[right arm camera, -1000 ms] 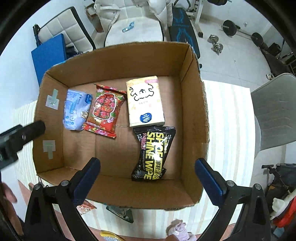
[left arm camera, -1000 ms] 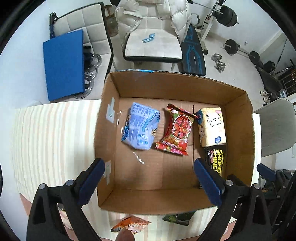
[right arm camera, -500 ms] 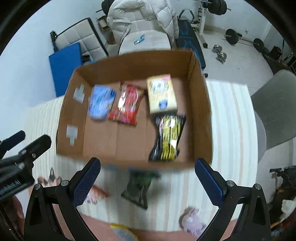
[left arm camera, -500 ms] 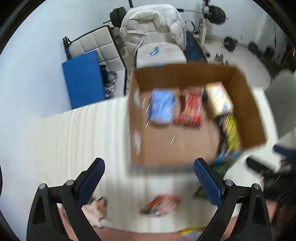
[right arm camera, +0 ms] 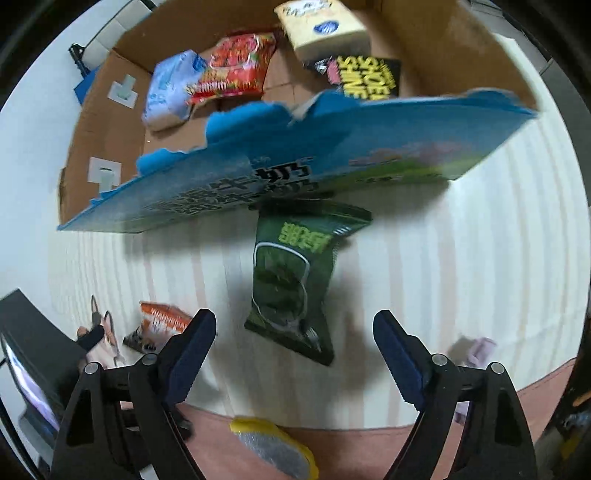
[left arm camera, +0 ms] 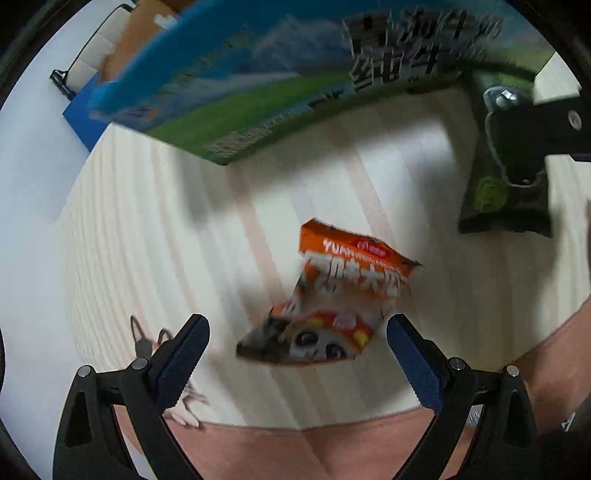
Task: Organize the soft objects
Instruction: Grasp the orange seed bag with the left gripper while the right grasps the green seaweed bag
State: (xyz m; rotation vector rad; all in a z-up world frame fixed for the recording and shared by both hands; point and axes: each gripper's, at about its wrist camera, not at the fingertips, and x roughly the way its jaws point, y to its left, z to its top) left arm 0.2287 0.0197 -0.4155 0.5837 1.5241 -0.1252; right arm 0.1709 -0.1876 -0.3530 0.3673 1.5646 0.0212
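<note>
My left gripper [left arm camera: 297, 334] is open and low over an orange snack packet [left arm camera: 332, 306] lying on the striped tabletop, the packet between its fingers. My right gripper [right arm camera: 293, 332] is open over a dark green snack packet [right arm camera: 295, 280], which also shows in the left wrist view [left arm camera: 498, 184] under the right gripper's finger. The cardboard box [right arm camera: 369, 147] with a blue-green printed front wall stands just behind both packets. It holds a light blue pack [right arm camera: 170, 88], a red packet [right arm camera: 232, 70], a cream tissue pack [right arm camera: 325, 29] and a black-yellow wipes pack [right arm camera: 362, 77].
A small cat-like plush [right arm camera: 103, 339] lies at the table's left front, also seen in the left wrist view [left arm camera: 147, 343]. A yellow sponge [right arm camera: 273, 446] and a lilac soft toy [right arm camera: 476, 350] lie near the front edge. The table's front edge [left arm camera: 295, 428] is close below the grippers.
Both grippers have dropped from high above the box to just over the tabletop in front of it. The left now straddles the orange packet, the right the green packet.
</note>
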